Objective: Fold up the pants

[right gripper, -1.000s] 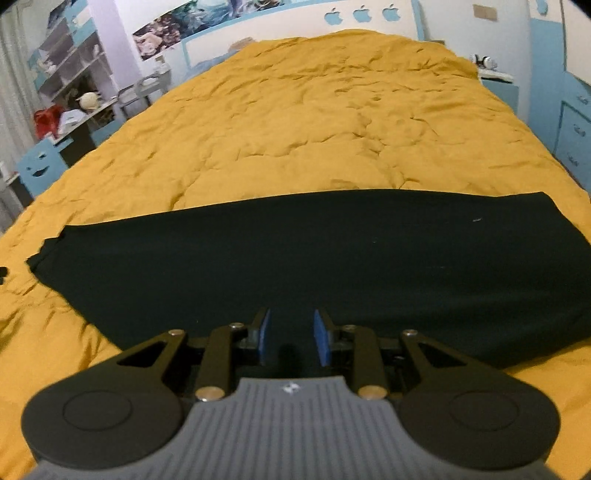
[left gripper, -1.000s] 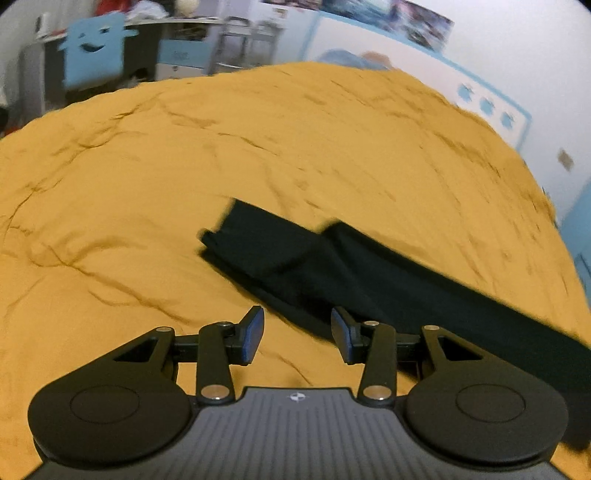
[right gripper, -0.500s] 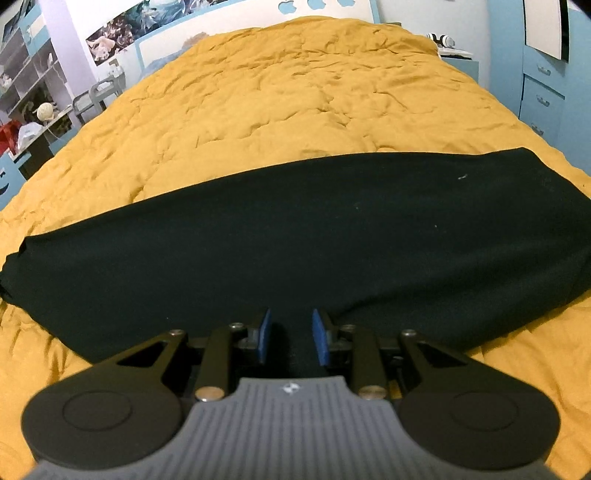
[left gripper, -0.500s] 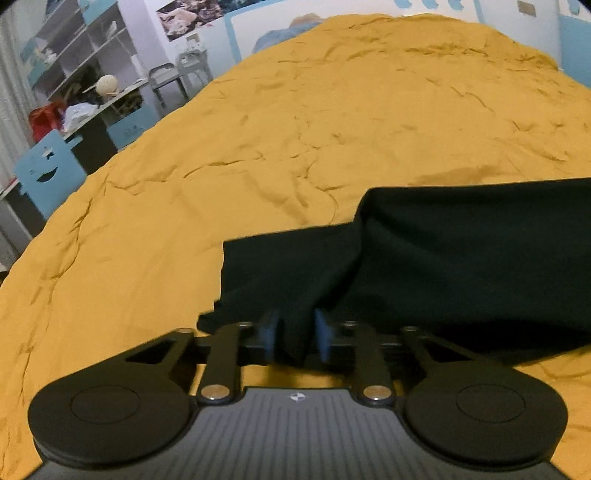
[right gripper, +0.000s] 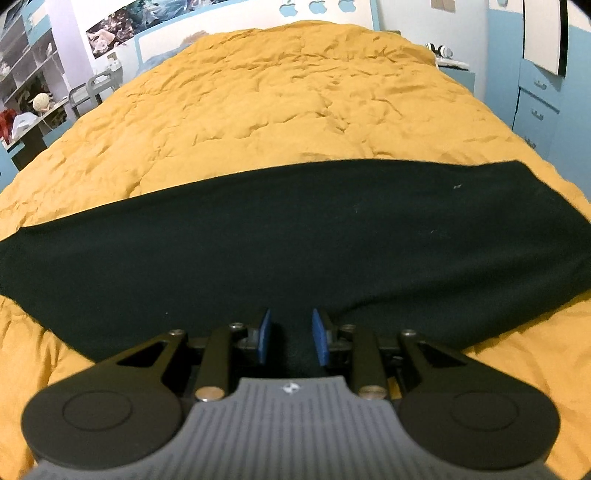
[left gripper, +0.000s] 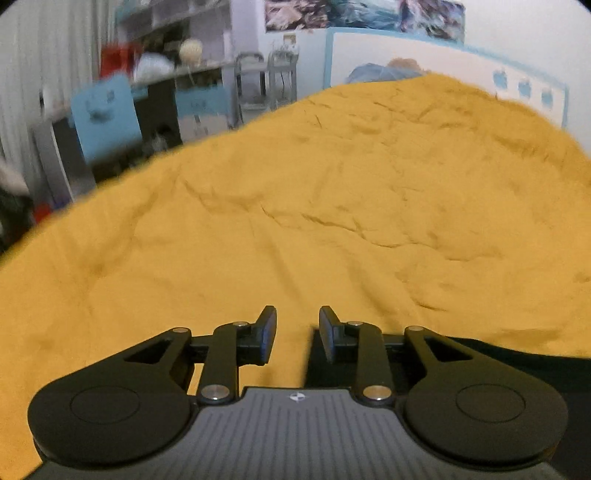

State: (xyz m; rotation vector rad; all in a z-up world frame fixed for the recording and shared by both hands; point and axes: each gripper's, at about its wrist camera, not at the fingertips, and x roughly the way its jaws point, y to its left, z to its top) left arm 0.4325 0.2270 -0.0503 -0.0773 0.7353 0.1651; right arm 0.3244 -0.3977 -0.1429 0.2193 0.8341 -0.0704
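Note:
The black pants (right gripper: 295, 236) lie folded lengthwise in a long band across the yellow bedspread (right gripper: 288, 99). My right gripper (right gripper: 290, 334) is over their near edge, jaws narrowly apart with black cloth between the blue pads. In the left wrist view only a dark strip of the pants (left gripper: 517, 354) shows at the lower right. My left gripper (left gripper: 297, 328) is open and empty above bare bedspread (left gripper: 332, 206), just left of the pants' edge.
A desk with a blue chair (left gripper: 103, 114) and shelves stands past the bed's left side. Blue drawers (right gripper: 535, 110) stand at the right. The headboard wall (right gripper: 221, 22) is at the far end.
My left gripper let go of the pants' end, opened and swung away left over bare bedspread. The pants now lie shorter, folded over. My right gripper stays at their near edge.

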